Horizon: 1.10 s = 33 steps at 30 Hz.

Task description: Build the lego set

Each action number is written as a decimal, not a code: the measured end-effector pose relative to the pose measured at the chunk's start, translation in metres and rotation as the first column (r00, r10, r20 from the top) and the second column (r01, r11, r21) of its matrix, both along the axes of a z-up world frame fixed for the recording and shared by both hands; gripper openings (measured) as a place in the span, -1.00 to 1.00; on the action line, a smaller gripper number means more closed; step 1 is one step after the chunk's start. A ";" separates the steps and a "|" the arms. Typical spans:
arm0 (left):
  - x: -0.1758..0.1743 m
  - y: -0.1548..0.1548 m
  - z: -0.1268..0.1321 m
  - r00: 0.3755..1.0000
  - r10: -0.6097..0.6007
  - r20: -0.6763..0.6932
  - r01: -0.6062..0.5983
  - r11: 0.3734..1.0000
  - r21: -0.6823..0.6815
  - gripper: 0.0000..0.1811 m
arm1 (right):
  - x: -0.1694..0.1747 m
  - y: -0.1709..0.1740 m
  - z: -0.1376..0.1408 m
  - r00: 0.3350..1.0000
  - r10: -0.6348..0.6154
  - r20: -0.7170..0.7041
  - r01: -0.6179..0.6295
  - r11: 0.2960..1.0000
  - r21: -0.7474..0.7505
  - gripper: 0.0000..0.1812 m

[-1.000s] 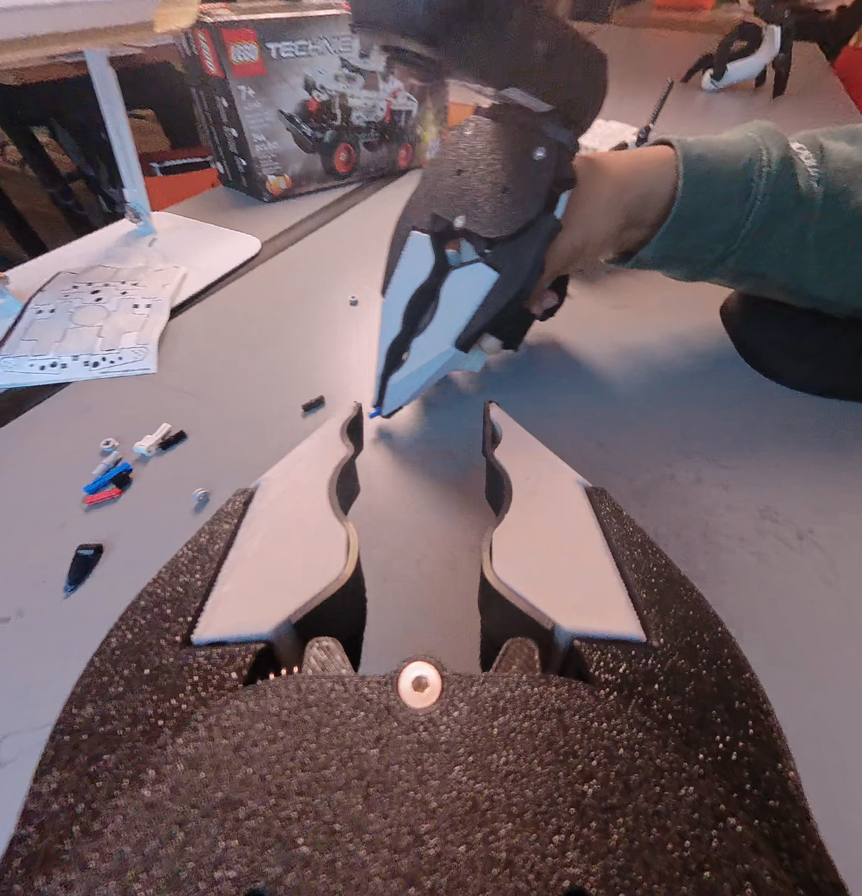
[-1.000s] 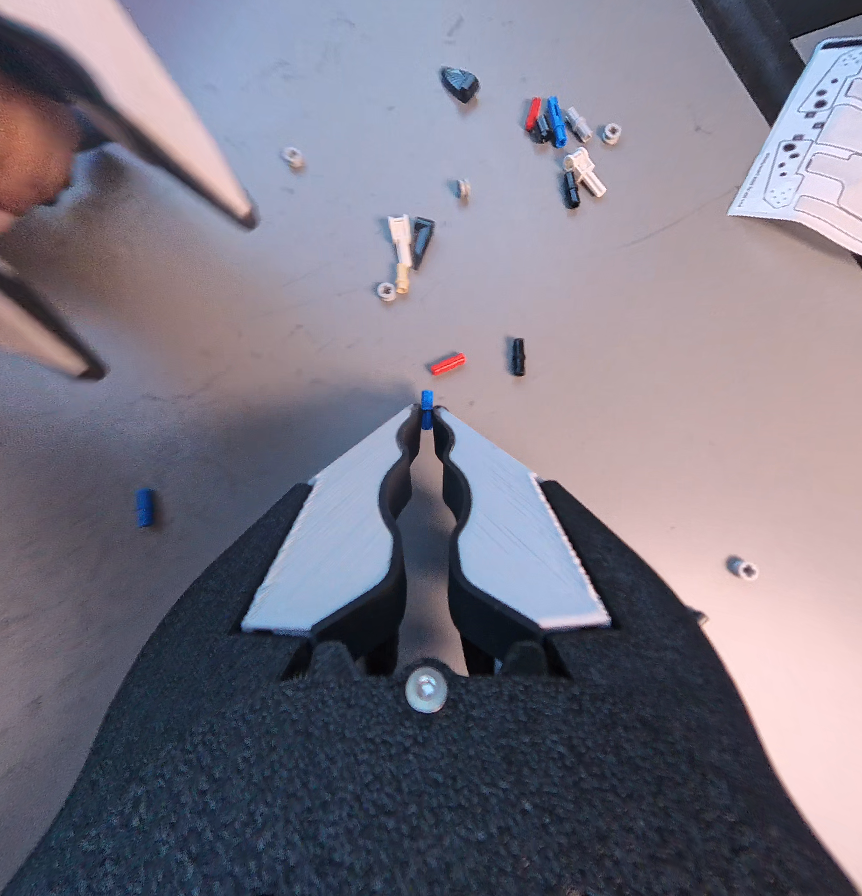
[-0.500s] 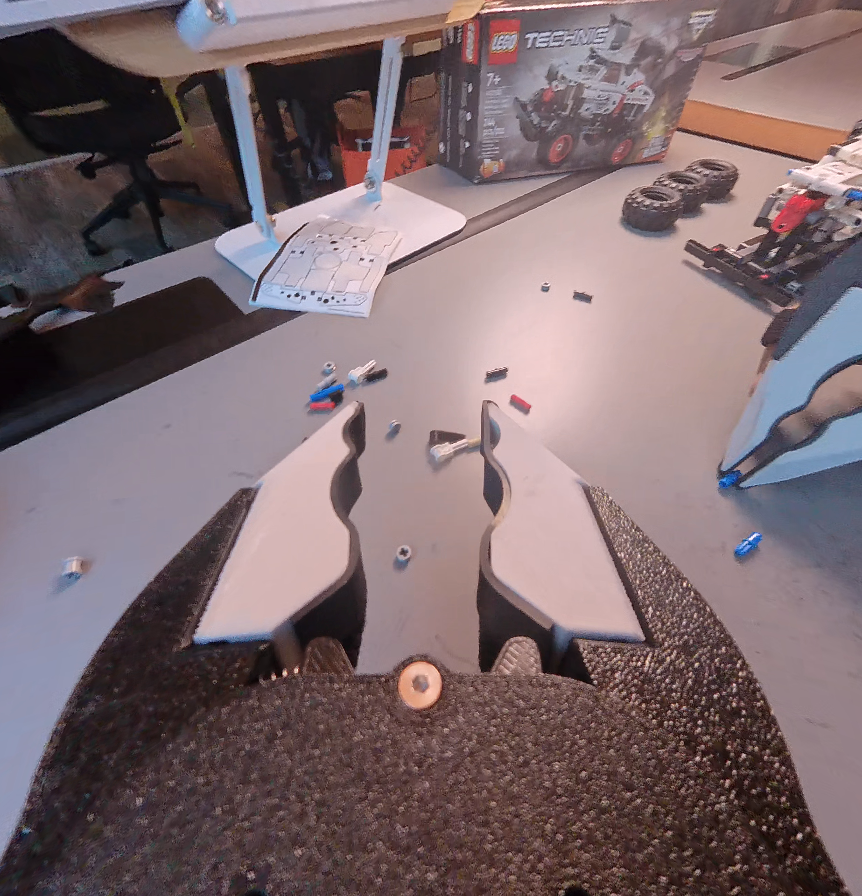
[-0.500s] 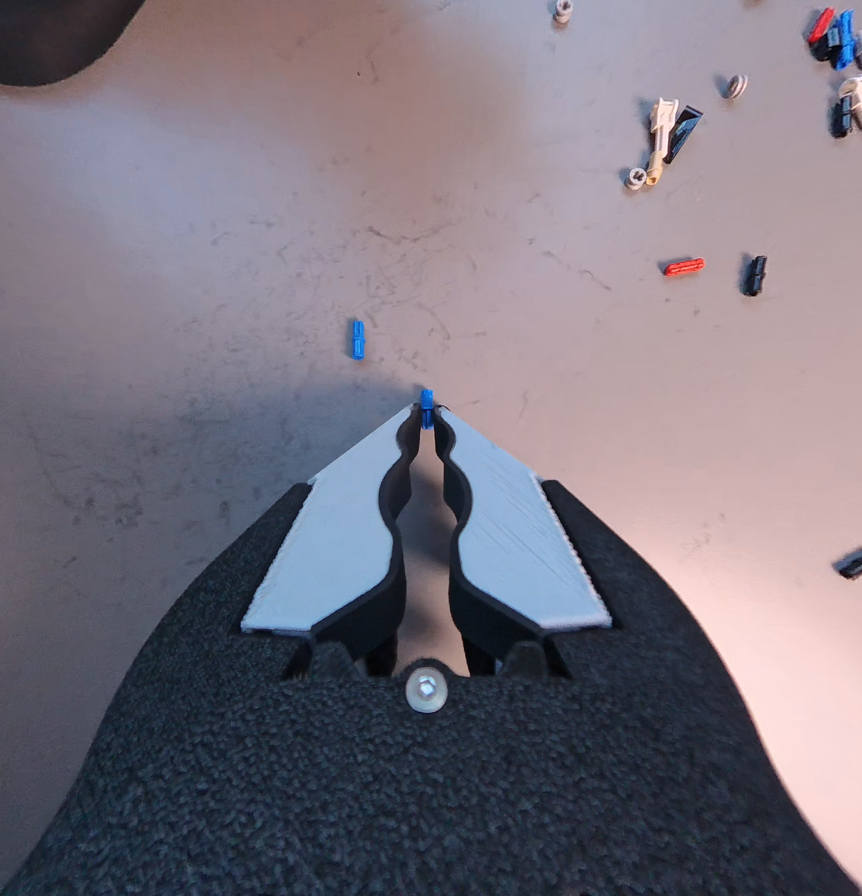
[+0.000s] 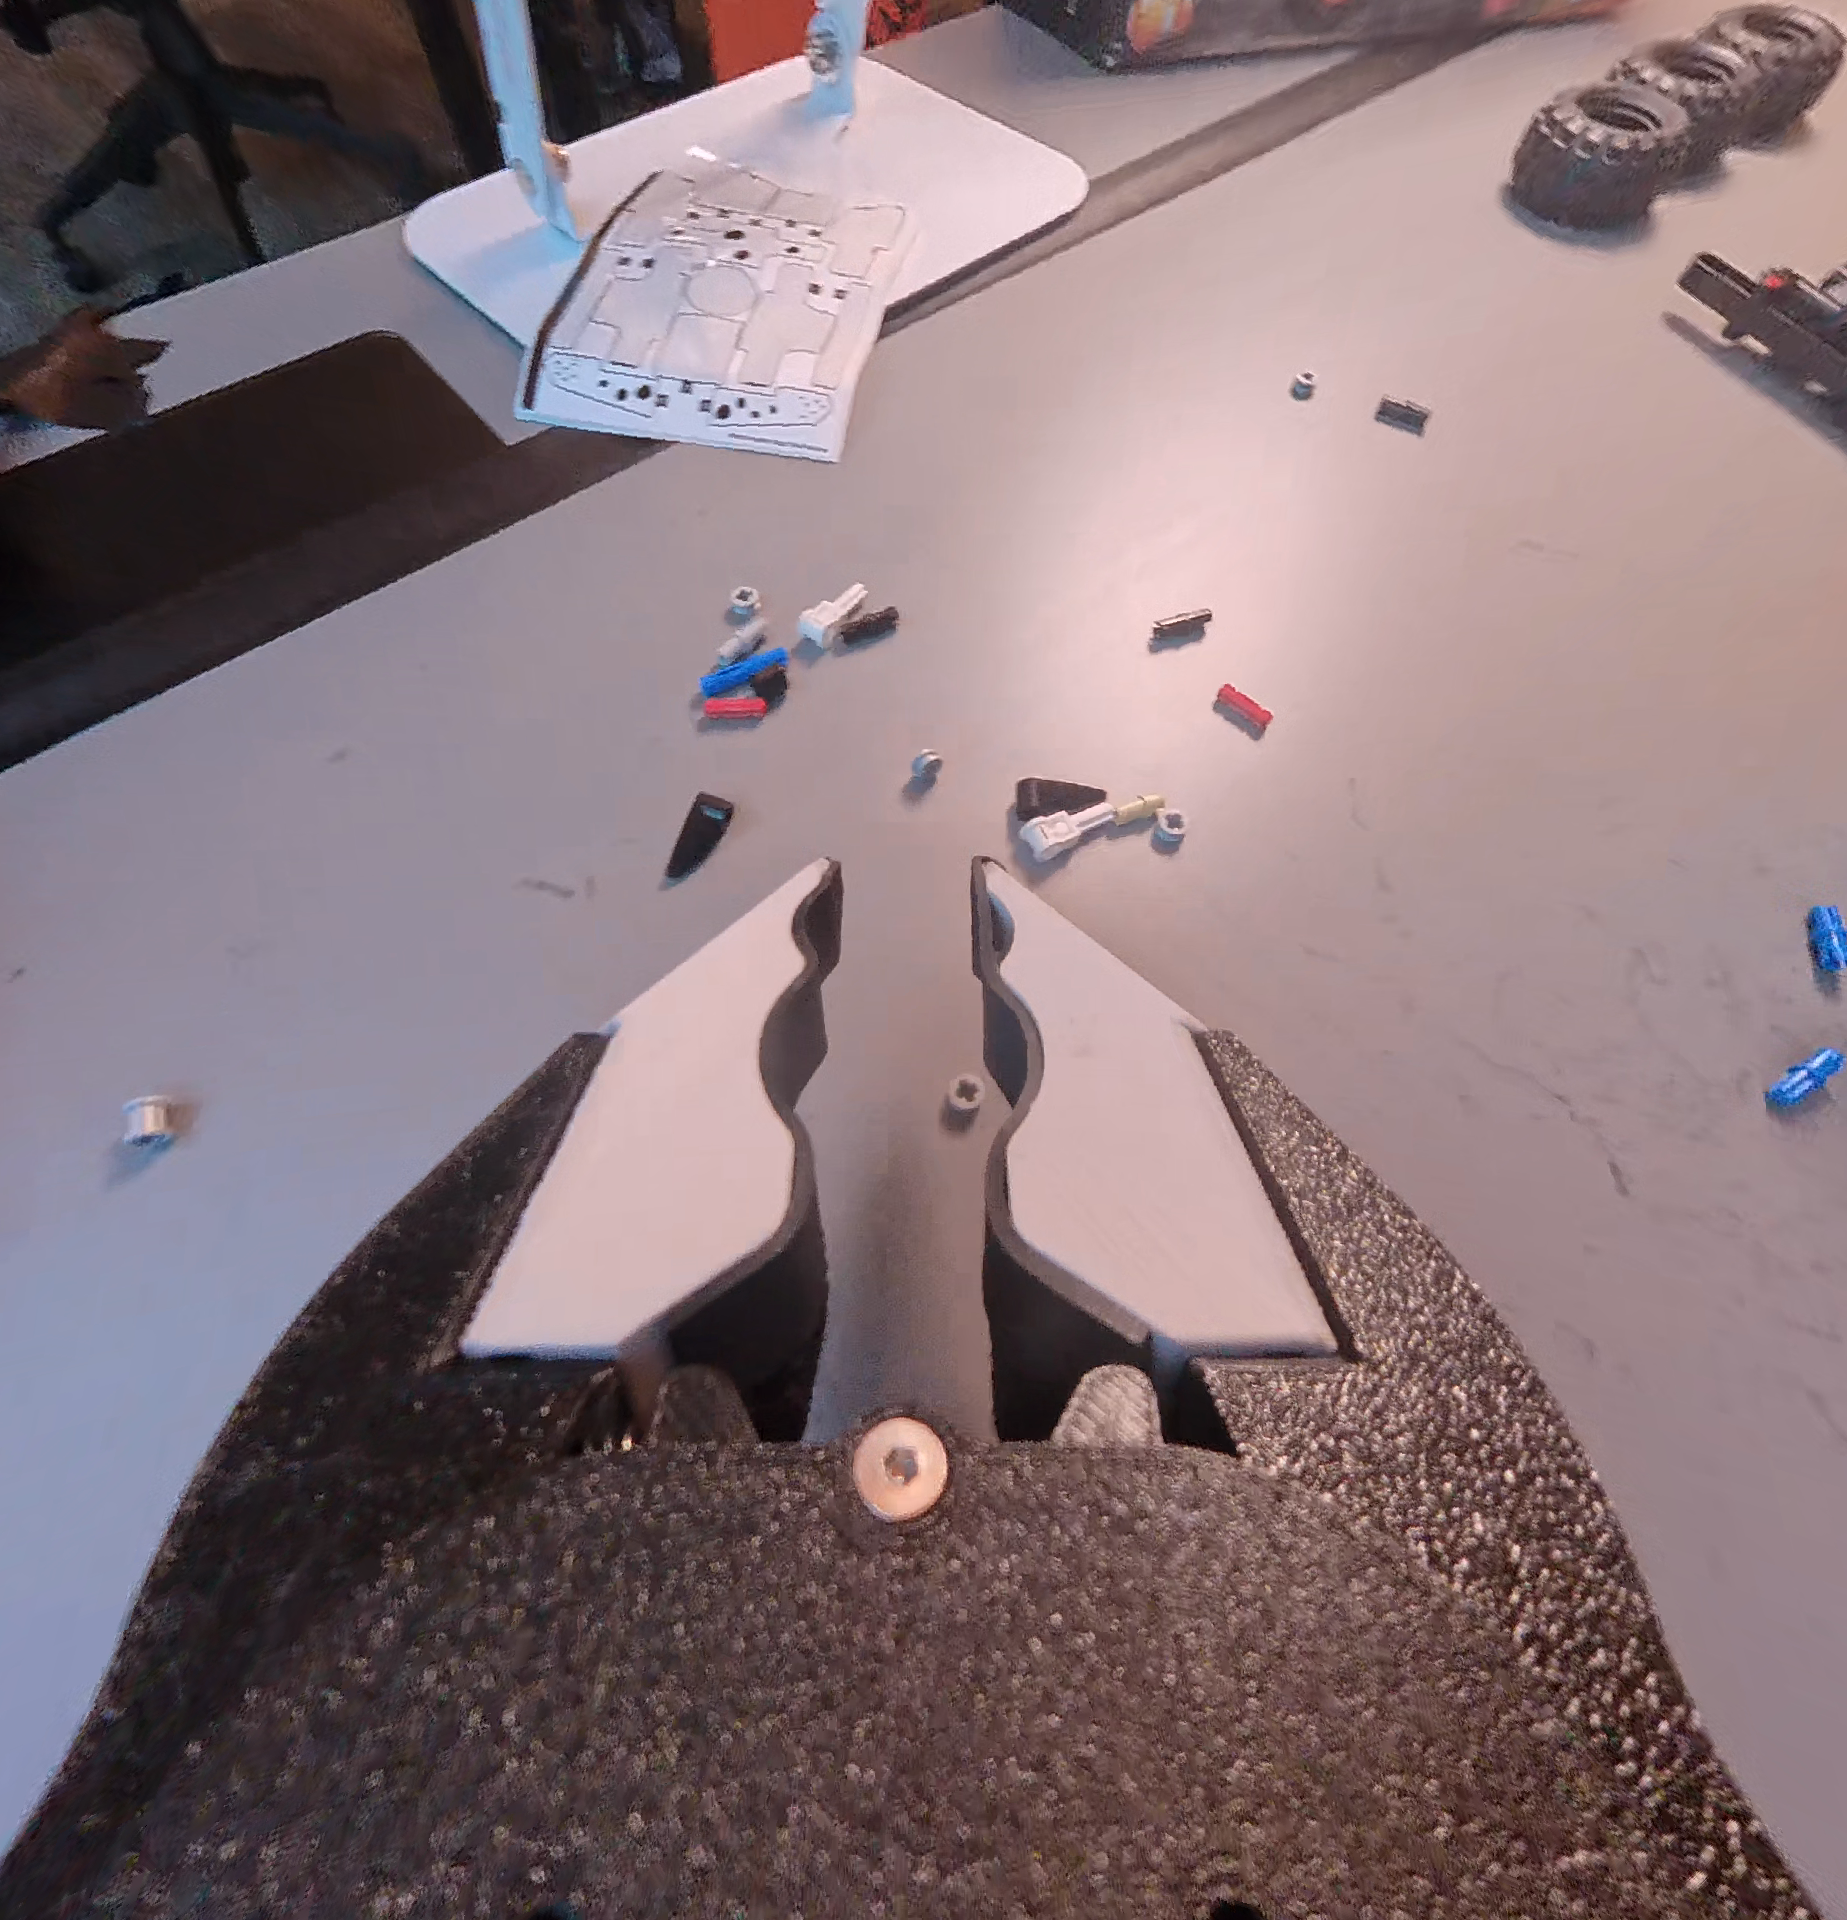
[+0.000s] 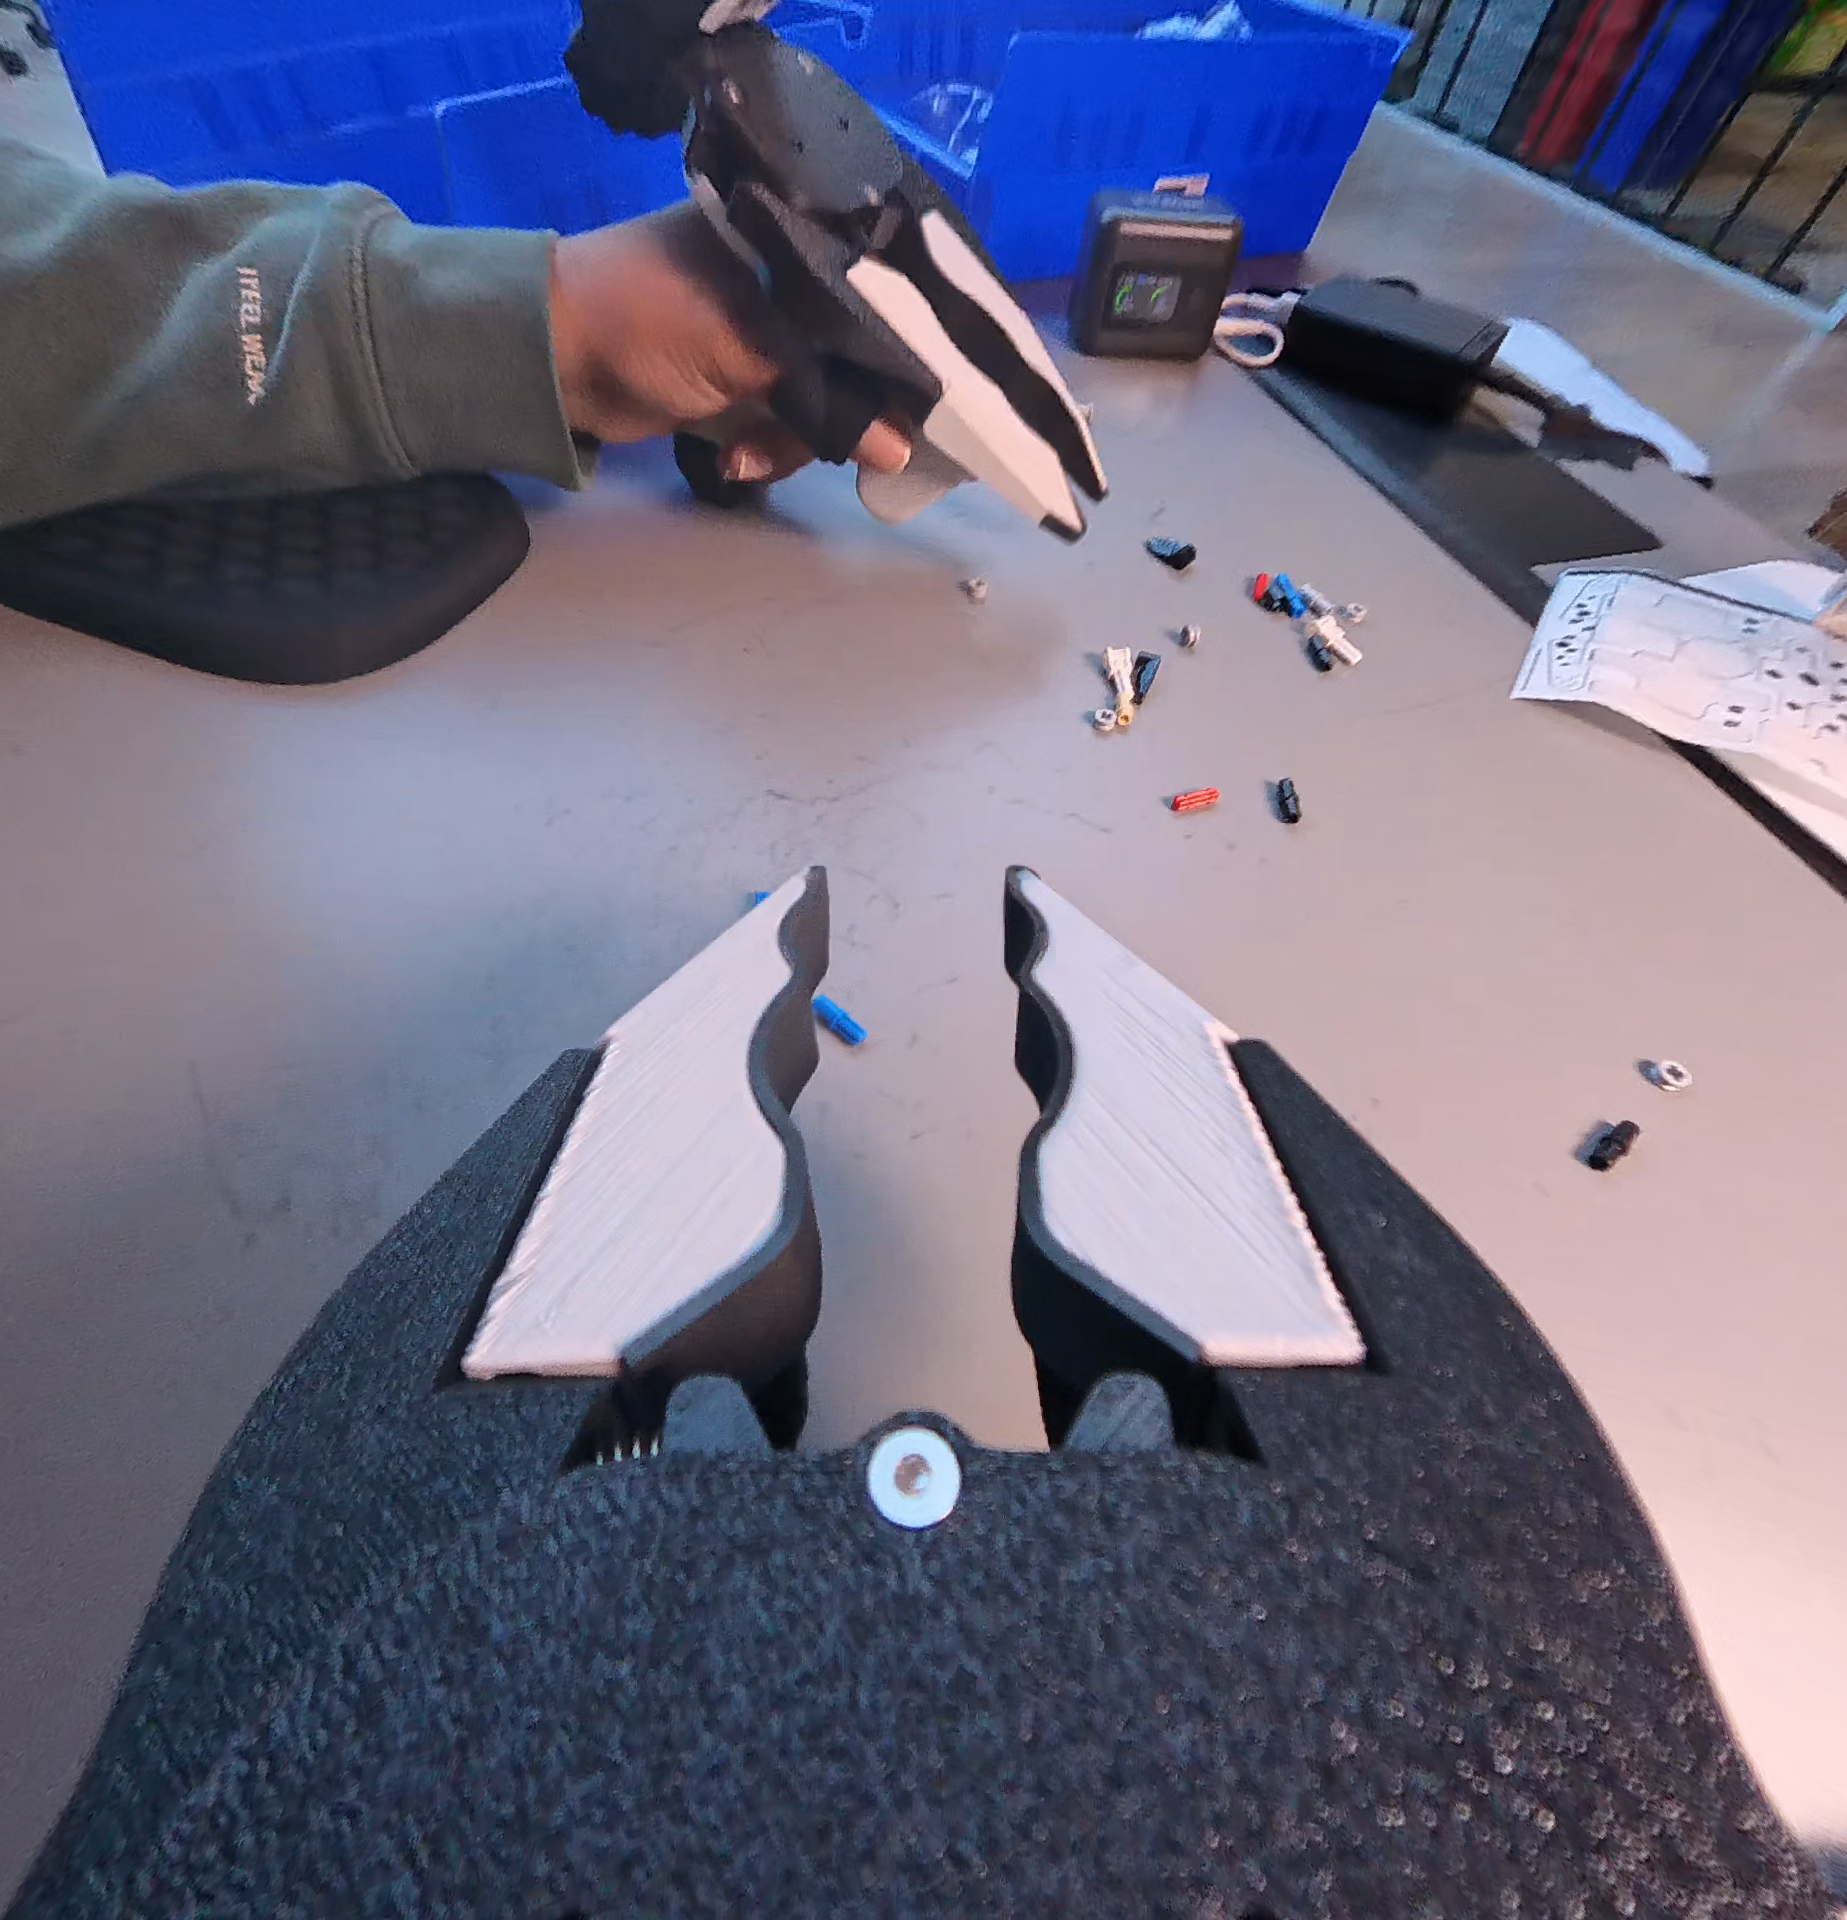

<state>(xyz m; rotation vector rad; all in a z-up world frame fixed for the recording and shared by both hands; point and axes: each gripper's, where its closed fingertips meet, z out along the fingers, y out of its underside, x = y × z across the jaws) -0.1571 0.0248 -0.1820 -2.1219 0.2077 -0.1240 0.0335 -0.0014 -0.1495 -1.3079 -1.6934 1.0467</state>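
Observation:
My left gripper (image 5: 903,873) is open and empty, low over the grey table, with a small grey bush (image 5: 966,1093) lying between its fingers. Ahead of it lie a white connector with a tan pin (image 5: 1070,828), black wedge pieces (image 5: 701,831) and a cluster of small pins (image 5: 758,665). My right gripper (image 6: 916,883) is open and empty. A blue pin (image 6: 839,1020) lies on the table by its left finger. Two blue pins (image 5: 1828,951) show at the right of the left wrist view. The left gripper (image 6: 1075,499) also shows in the right wrist view, held by a hand.
Black tyres (image 5: 1677,104) and a partly built model (image 5: 1792,322) sit at the far right. A sticker sheet (image 5: 711,322) rests on a white lamp base (image 5: 960,156). Blue bins (image 6: 1158,135), a small device (image 6: 1153,275), a black adapter (image 6: 1386,343) and a black pad (image 6: 244,571) line the far side. My hands' fingertips stand some 20 cm from each other. The right tips stand about 20 cm off the partly built model (image 5: 1792,322).
My right gripper has opened and let go of the blue pin, which now lies on the table. My left gripper has dropped towards the scattered parts and its jaws have narrowed.

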 end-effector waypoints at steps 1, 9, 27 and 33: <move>0.006 0.001 -0.002 0.999 -0.037 -0.016 0.037 0.999 -0.010 -0.75 | 0.000 0.001 0.001 1.000 -0.007 -0.015 0.008 1.000 0.013 -0.64; 0.034 0.029 -0.015 0.980 -0.195 -0.026 0.192 0.977 -0.094 -0.79 | 0.003 0.004 -0.001 1.000 -0.012 -0.025 0.014 0.998 0.058 -0.73; 0.039 0.028 -0.028 0.963 -0.269 0.032 0.270 0.941 -0.205 -0.81 | 0.005 0.011 -0.011 1.000 -0.026 0.012 0.026 0.999 0.044 -0.78; 0.040 0.030 -0.031 0.954 -0.298 0.016 0.294 0.928 -0.229 -0.89 | 0.006 0.012 -0.011 1.000 -0.027 0.012 0.026 0.999 0.046 -0.78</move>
